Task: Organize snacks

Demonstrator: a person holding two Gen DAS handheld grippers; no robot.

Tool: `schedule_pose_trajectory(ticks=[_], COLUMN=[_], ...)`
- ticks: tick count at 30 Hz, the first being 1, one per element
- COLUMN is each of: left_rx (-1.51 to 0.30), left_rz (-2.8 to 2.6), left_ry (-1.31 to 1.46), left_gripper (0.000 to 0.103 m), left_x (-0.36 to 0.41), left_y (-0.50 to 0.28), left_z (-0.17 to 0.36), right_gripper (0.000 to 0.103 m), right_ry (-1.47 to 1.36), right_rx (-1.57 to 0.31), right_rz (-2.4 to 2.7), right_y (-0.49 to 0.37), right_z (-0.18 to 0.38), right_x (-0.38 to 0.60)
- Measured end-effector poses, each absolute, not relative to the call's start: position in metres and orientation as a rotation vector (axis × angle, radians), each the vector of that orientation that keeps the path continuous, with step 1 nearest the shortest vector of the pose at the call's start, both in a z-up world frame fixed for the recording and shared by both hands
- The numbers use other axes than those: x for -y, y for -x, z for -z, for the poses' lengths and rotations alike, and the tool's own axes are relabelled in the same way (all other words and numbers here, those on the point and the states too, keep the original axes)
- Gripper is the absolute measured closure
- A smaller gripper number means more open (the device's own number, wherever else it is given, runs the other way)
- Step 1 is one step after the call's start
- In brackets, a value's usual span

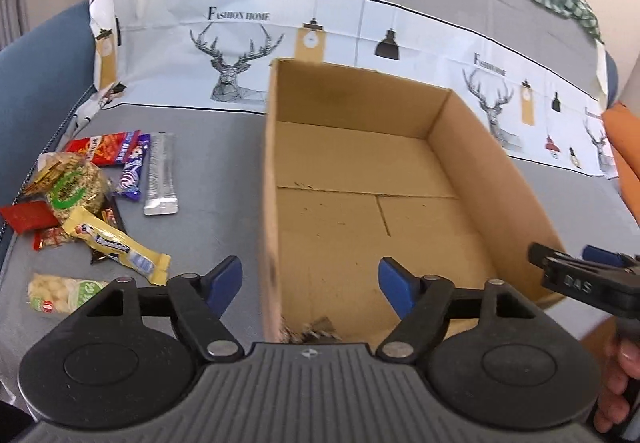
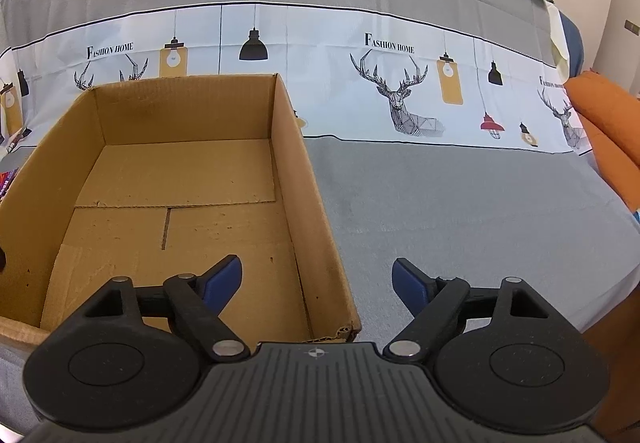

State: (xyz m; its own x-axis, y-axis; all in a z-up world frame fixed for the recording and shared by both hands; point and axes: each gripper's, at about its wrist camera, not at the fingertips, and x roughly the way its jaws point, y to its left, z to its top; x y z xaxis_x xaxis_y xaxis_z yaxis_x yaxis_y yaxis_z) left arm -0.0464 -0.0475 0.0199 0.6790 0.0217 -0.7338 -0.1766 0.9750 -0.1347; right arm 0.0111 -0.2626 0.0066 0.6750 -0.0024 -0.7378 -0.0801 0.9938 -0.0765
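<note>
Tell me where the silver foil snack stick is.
In the left wrist view, the silver foil stick lies on the grey cover, left of the cardboard box, just right of the purple wrapper.

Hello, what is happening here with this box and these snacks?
A person holds a gripper in each hand over a sofa cover. The left gripper and right gripper are both open and hold nothing. Each straddles a near wall of the cardboard box, which is empty. The pile of snack packets lies to the box's left, not yet sorted.

Grey sofa seat (image 1: 224, 183) w/ open cardboard box (image 1: 472, 147) & snack packets (image 1: 92, 195) left of it
</note>
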Motion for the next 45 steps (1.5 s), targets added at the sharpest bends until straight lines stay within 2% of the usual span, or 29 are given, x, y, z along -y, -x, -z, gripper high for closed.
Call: schedule_pose_trajectory(ticks=[3, 45], left_rx=[-0.808, -0.825], left_rz=[-0.092, -0.054], left_ry=[0.179, 0.16], left_gripper=[0.017, 0.017], left_x=[0.054, 0.055], left_y=[0.049, 0.047], left_z=[-0.019, -0.007], right_gripper=[0.017, 0.014], right_ry=[0.112, 0.118], right_rx=[-0.826, -0.823], right_rz=[-0.042, -0.006], right_y=[-0.012, -0.013], right_z=[-0.006, 0.002], right_x=[0.26, 0.248])
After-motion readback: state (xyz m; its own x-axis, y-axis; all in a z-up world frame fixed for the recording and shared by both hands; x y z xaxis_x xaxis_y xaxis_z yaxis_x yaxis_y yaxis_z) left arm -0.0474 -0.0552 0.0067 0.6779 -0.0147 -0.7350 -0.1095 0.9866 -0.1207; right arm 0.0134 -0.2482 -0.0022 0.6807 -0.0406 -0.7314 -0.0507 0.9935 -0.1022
